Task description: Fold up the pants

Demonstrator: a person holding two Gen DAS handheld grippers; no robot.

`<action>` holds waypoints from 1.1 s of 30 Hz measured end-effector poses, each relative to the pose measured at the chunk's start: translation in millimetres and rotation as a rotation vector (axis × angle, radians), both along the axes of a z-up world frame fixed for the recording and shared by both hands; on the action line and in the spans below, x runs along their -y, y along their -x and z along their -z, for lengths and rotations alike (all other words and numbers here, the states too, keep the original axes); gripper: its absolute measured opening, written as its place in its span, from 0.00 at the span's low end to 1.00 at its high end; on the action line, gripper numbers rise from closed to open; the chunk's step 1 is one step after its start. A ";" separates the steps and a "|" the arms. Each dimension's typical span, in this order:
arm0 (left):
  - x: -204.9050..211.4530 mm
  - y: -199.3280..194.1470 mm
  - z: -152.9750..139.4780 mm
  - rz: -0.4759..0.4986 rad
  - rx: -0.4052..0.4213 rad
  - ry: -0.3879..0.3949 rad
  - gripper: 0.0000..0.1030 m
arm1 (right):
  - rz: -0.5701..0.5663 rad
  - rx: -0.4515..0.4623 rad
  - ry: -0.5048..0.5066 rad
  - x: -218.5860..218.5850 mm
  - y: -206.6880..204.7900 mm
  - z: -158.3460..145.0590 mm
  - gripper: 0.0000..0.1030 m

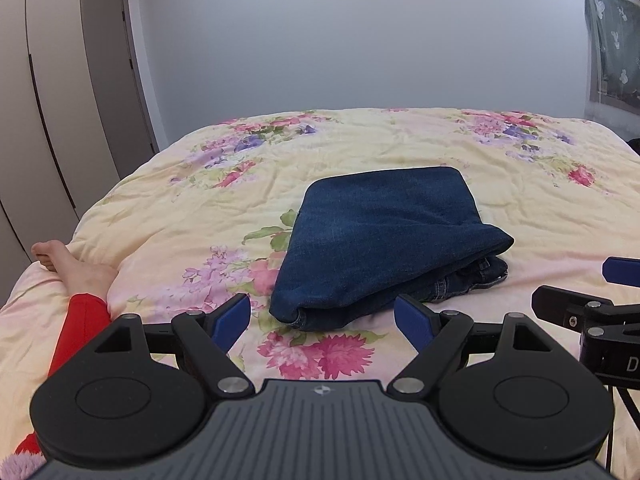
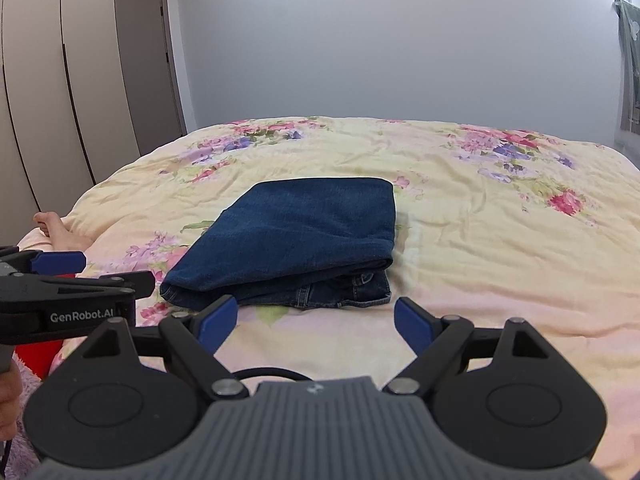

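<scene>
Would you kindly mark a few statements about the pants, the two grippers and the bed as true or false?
1. The pants lie folded into a compact stack on the floral bedspread. True.
2. The left gripper is clamped on the denim. False: its jaws stand wide open, holding nothing, short of the pants.
3. The right gripper is open and empty. True.
4. The pants are light grey. False: they are dark blue denim.
5. A bare foot rests at the bed's left edge. True.
6. The pants hang over the bed's edge. False: they lie wholly on the bedspread.
</scene>
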State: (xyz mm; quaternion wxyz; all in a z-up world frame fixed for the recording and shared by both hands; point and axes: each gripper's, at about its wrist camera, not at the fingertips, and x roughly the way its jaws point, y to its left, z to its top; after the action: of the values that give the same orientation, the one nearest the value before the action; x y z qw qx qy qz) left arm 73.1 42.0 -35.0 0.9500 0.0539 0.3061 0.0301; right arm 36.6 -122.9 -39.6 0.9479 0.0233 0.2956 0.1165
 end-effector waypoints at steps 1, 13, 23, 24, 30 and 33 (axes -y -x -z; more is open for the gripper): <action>0.5 -0.2 -0.6 0.000 0.000 -0.001 0.93 | 0.001 0.002 -0.001 0.0 0.5 -0.3 0.80; 0.7 0.0 -2.7 -0.002 0.001 -0.004 0.93 | -0.007 0.012 -0.007 0.5 2.3 -2.0 0.80; 1.1 -0.1 -3.5 -0.004 -0.001 -0.004 0.93 | -0.009 0.016 -0.007 0.7 2.8 -2.8 0.80; 0.8 0.2 -3.6 -0.004 -0.003 -0.005 0.93 | -0.011 0.018 -0.006 0.5 3.5 -2.8 0.80; 1.0 0.7 -3.5 -0.003 -0.004 -0.006 0.93 | -0.012 0.017 -0.005 -0.7 3.9 -2.6 0.80; 1.0 0.2 -3.4 0.000 -0.005 -0.005 0.93 | -0.013 0.016 -0.006 -0.7 4.0 -2.7 0.80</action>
State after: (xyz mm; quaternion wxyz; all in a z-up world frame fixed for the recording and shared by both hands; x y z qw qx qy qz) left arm 72.8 41.0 -31.5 0.9490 0.0565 0.3085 0.0310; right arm 32.6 -122.2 -36.9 0.9493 0.0231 0.2880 0.1236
